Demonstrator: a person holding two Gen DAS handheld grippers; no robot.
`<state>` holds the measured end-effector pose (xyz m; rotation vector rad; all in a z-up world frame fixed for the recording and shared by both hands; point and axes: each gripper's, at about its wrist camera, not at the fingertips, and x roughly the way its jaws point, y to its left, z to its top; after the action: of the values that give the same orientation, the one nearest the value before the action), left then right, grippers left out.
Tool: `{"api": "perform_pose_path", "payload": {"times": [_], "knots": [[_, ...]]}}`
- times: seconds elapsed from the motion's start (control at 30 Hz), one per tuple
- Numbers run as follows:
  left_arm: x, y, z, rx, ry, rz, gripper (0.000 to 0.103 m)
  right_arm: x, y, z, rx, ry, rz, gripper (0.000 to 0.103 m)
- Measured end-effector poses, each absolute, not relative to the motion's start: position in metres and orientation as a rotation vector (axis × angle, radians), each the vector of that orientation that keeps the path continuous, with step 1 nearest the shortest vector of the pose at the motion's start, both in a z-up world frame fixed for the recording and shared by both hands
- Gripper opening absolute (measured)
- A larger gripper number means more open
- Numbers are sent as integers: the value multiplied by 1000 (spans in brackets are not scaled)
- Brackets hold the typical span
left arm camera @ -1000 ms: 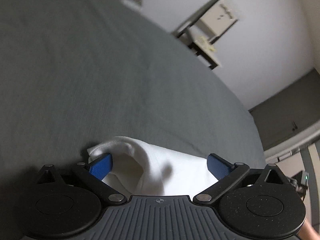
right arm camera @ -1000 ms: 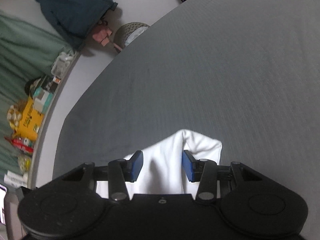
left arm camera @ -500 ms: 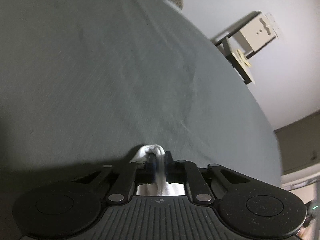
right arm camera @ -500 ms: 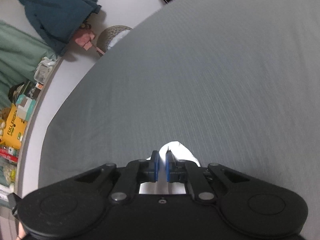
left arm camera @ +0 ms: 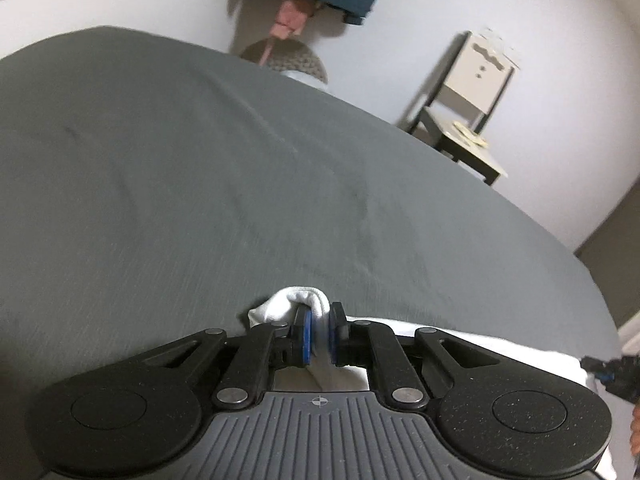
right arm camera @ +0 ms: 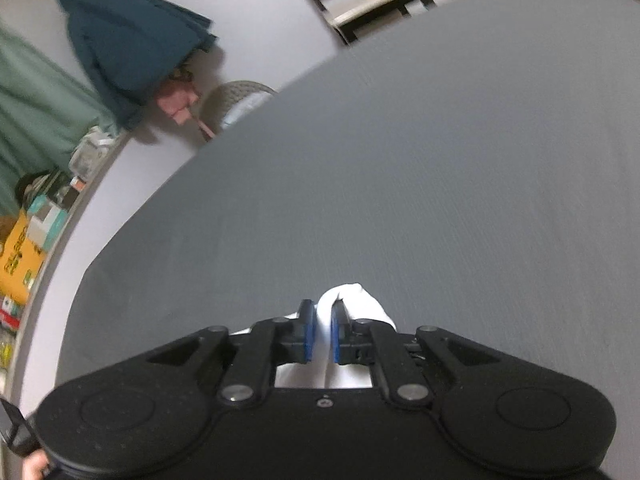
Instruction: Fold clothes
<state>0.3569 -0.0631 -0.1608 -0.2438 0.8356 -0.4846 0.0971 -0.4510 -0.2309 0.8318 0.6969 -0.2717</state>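
On the left side of my right wrist view I see a yellow cardboard box [right arm camera: 16, 256] on a shelf. It has dark letters on it, but they are too blurry for me to read. I can read no other words or numbers.

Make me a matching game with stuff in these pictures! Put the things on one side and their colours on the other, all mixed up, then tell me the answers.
Things:
1. bed sheet
2. cloth pinched in the left gripper
3. jacket hanging on the wall
4. box on the shelf

Colours:
A. yellow
B. white
C. grey
D. dark teal

Pairs: 1-C, 2-B, 3-D, 4-A

The right gripper pinches the same white cloth too.
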Motion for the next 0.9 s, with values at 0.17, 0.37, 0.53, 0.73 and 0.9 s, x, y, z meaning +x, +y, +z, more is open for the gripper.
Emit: {"api": "perform_pose_path", "payload": {"times": [0.17, 0.37, 0.53, 0.73, 0.9], "knots": [[365, -67, -146, -145, 855, -587, 18, 84, -457, -213, 740, 734, -206, 24], [362, -51, -122, -40, 785, -588, 100, 75, -450, -186, 536, 784, -222, 57], [376, -44, -123, -50, 866, -533, 100, 92, -446, -185, 542, 812, -221, 68], [388, -55, -145, -100, 907, -454, 100, 100, -445, -197, 527, 836, -238, 66], [387, -78, -155, -57, 894, -562, 99, 107, -445, -204, 521, 836, -158, 52]]}}
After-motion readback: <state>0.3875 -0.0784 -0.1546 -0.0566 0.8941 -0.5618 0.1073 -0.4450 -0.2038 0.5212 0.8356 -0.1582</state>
